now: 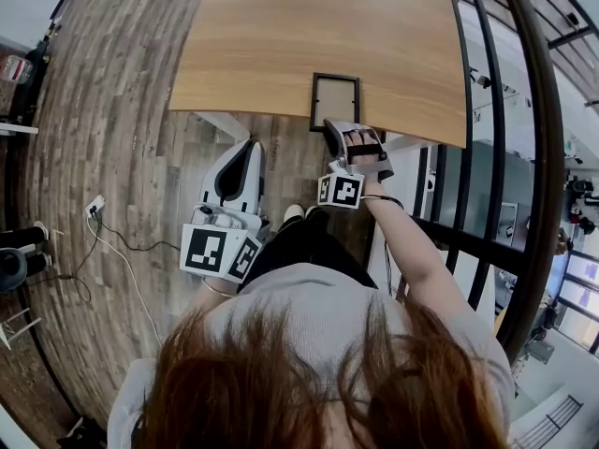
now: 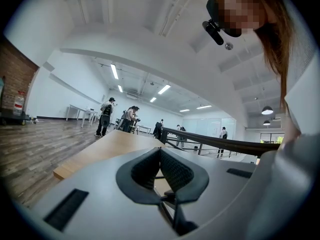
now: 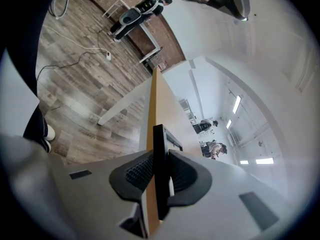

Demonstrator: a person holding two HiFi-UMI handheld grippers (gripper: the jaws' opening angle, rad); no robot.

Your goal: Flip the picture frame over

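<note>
Black picture frame [image 1: 334, 101] — found flat at the table's [image 1: 271, 36] near edge, not yet flipped. Its near rim is pinched between the right gripper's [image 1: 338, 127] pads; lift and turnover are judged outstanding. Left gripper [image 1: 245, 150] — pressed together, empty, short of the table. Pale wood tabletop; plank floor [image 1: 112, 110] below the table, black railing [image 1: 487, 110] beside it.

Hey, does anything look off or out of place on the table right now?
Only the picture frame: its near end pokes past the table edge, where the right gripper pinches it. No visible damage or spills.
</note>
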